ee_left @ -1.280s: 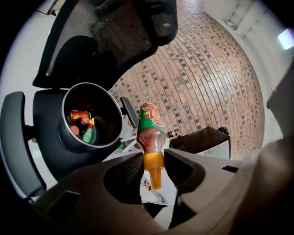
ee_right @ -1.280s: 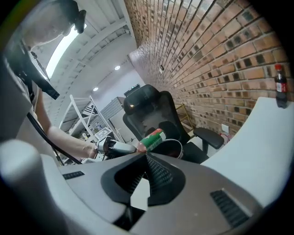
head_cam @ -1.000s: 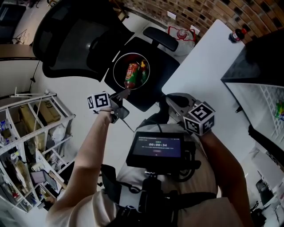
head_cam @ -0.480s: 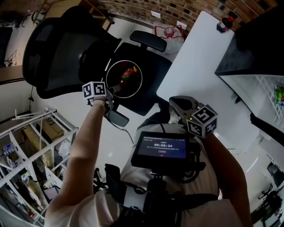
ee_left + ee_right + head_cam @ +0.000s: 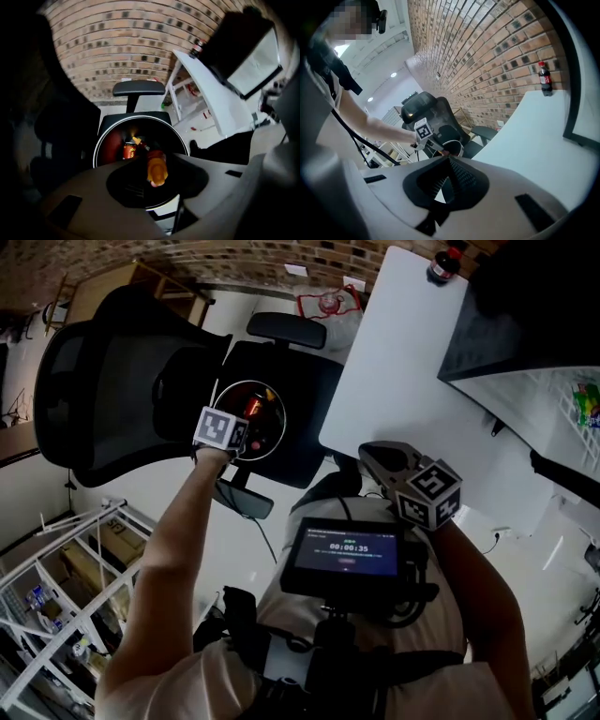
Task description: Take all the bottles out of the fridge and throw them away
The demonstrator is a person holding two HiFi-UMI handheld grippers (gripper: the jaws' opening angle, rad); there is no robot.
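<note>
1. Since a second ago the left gripper (image 5: 242, 432) has swung over the bin (image 5: 248, 382) on the chair (image 5: 300, 437), at 11 o'clock in the head view, and tipped downward.
2. Its jaws are clamped on a bottle (image 5: 157, 169), neck down above the bin's mouth; releasing it looks like the next step.
3. Only the left gripper view shows that grip and a can (image 5: 129, 151) inside the bin.
4. The right gripper (image 5: 449, 161), jaws together and empty, hangs at 3 o'clock; its view catches a cola bottle (image 5: 544, 78) on the table (image 5: 525, 136).

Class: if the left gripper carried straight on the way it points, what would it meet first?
Probably the bin on the chair seat: the left gripper, clamped on an orange bottle, points steeply down into its mouth, towards the red can inside. Depth is unclear.
</note>
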